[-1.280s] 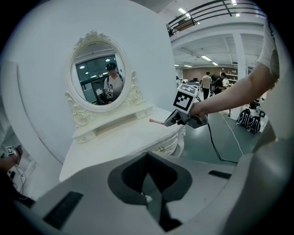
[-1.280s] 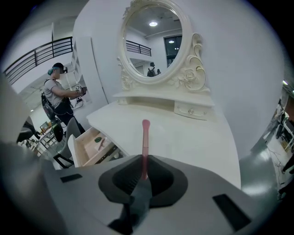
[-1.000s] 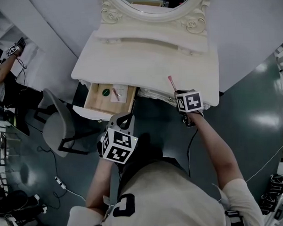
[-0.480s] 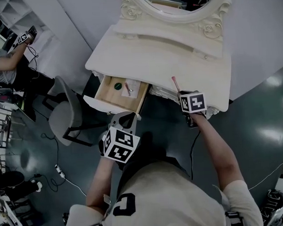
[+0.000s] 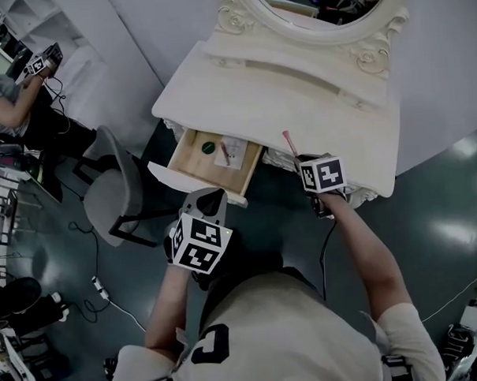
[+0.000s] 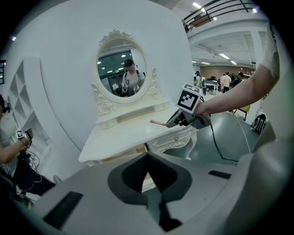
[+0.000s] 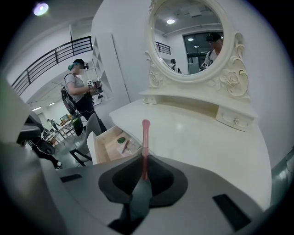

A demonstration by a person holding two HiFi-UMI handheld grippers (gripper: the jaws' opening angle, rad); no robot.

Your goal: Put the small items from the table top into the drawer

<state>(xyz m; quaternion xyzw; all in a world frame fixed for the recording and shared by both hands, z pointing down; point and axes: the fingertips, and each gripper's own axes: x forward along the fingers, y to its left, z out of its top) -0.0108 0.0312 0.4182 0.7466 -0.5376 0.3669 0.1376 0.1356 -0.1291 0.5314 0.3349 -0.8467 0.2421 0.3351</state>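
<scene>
A slim pink stick (image 7: 145, 137), probably light and stiff, is pinched endwise by the right tongs (image 7: 143, 176); the left tongs (image 6: 148, 170) are pressed together.

I read the surface (image 5: 298, 104) as cream-painted, smooth w/ a soft sheen. Inside of the drawer (image 5: 191, 158) is bare pale wood, matt. The pink stick (image 7: 145, 142) looks like smooth plastic. Bodies of the left gripper (image 6: 148, 172) & right gripper (image 7: 142, 176) are matt grey plastic. The floor (image 5: 437, 216) is dark, glossy, reflecting lights. The mirror (image 7: 193, 41) is glossy glass.
</scene>
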